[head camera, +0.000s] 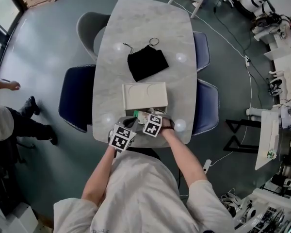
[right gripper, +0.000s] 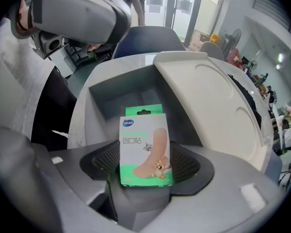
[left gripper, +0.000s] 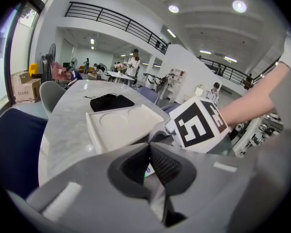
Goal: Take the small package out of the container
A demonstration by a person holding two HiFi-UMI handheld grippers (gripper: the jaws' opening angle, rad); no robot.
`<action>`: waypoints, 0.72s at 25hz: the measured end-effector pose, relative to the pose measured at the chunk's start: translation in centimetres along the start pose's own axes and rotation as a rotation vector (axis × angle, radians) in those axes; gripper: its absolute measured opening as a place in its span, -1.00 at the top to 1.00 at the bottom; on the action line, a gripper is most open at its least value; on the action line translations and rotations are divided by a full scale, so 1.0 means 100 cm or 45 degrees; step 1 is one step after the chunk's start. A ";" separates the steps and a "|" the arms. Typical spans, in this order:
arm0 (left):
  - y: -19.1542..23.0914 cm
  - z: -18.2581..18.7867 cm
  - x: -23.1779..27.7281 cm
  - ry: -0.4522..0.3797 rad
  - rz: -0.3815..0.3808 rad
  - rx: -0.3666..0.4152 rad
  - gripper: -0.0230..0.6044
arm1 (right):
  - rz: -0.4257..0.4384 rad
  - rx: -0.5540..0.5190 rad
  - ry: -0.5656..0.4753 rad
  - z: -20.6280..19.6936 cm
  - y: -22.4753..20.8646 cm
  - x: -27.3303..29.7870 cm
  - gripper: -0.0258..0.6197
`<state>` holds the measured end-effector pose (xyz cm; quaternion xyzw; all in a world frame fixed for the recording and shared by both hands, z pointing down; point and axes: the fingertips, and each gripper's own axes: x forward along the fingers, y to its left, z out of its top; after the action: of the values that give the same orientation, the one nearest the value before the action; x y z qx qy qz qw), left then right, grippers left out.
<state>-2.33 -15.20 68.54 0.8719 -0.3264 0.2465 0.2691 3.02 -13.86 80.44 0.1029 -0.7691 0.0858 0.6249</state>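
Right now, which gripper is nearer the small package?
Right. The right gripper has the small package standing between its jaws, at the open container. The left gripper sits off to the side, jaws together, not touching the package.

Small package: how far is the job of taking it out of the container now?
Done: the white lid sits off to one side, so the container is open. In hand: the right tool points down into it, jaws wide apart on either side of the small package, apparently not clamping it. Remaining: close on the package and lift it clear of the container.
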 end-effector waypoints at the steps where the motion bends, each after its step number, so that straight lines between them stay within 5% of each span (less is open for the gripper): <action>1: -0.001 0.001 -0.001 -0.002 0.000 -0.002 0.76 | -0.002 0.000 -0.004 0.000 0.000 -0.001 -0.05; 18: 0.019 0.001 -0.011 -0.035 0.072 -0.024 0.76 | -0.112 -0.040 -0.161 0.016 -0.003 -0.055 -0.04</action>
<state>-4.39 -16.02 68.38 0.8632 -0.3567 0.2389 0.2657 2.71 -14.23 74.72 0.1321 -0.8030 0.0397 0.5798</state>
